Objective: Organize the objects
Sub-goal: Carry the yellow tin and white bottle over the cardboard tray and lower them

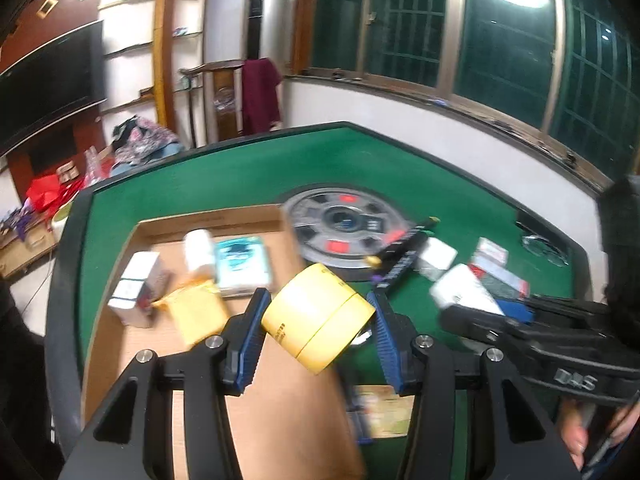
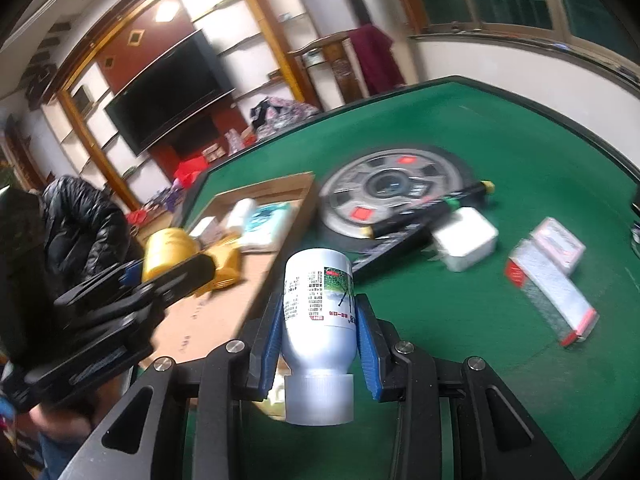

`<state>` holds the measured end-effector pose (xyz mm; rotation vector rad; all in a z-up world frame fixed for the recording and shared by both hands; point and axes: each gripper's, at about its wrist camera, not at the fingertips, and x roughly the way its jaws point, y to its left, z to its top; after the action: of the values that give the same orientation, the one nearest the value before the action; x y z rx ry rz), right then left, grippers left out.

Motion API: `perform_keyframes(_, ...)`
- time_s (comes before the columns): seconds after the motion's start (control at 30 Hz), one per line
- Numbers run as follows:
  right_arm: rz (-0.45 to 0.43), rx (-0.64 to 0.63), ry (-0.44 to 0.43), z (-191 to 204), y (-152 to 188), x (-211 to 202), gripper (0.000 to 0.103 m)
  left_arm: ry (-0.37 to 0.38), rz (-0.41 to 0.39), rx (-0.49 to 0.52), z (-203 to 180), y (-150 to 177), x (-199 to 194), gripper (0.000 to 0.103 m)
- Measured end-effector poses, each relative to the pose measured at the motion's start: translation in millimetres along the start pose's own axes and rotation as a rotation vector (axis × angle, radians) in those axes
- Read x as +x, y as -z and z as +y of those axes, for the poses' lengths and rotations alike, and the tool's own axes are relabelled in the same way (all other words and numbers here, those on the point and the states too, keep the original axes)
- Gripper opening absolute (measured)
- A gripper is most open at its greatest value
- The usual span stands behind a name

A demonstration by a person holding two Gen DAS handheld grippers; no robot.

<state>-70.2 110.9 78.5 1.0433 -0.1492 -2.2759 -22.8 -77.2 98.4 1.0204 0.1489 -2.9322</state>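
I'm working over the green felt table (image 1: 224, 168), with the shallow cardboard tray (image 1: 208, 218) sitting on its left part, already taking in goods: a white box (image 1: 134, 284), a small white bottle (image 1: 199, 250), a teal-and-white packet (image 1: 242, 266) and a yellow pouch (image 1: 196, 310) lie on its floor. To the right of the tray is the round metal centre plate (image 2: 394, 192) of the table, and past it the loose things not yet sorted — a black pen-like tool (image 2: 428, 210), a white adapter block (image 2: 464, 238) and a long red-and-white carton (image 2: 550, 296), all well apart from the tray.

My left gripper (image 1: 318, 320) has its jaws pressed against the two flat ends of a yellow tape roll (image 1: 318, 322), held over the tray's near right corner; I judge it's carried there to be set down among the others. The roll sits tilted between the pads, so I'd ease it low before letting go.

My right gripper (image 2: 320, 328) is clamped on a white printed bottle (image 2: 318, 328), cap toward the camera, base pointing forward — gripped across the body, above the felt just beside the tray's edge. It looks next in line for the tray.
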Motion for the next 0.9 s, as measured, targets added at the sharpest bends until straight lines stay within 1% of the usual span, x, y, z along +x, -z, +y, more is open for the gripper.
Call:
perform_keyframes(0.13, 0.030, -0.035, -0.039, 28.5, 0.4, 14.2, 0.038, -0.042, 0.025, -0.066, 36.5, -0.7, 8.1, 0.049)
perform_keyframes(0.27, 0.058, -0.079, -0.068, 59.6, 5.0, 28.8, 0.038, -0.068, 0.048, -0.124, 64.2, 0.3, 12.1, 0.049)
perform_keyframes(0.43, 0.111, -0.127, -0.080, 91.1, 11.6, 54.6, 0.038, -0.132, 0.076, -0.176, 104.9, 5.8, 14.3, 0.049)
perform_keyframes(0.5, 0.136, -0.142, -0.075, 99.3, 14.7, 65.4, 0.038, -0.155, 0.096, -0.193, 121.3, 8.7, 15.7, 0.049)
perform_keyframes(0.57, 0.163, -0.140, -0.090, 106.3, 18.0, 77.1, 0.038, -0.167, 0.112, -0.211, 132.1, 12.0, 14.8, 0.049)
perform_keyframes(0.67, 0.191, -0.140, -0.116, 116.7, 21.8, 90.8, 0.038, -0.176, 0.131, -0.210, 138.2, 17.0, 11.0, 0.049)
perform_keyframes(0.9, 0.216, -0.154, -0.118, 130.0, 23.7, 112.5, 0.038, -0.192, 0.177, -0.198, 138.4, 22.5, 19.3, 0.049)
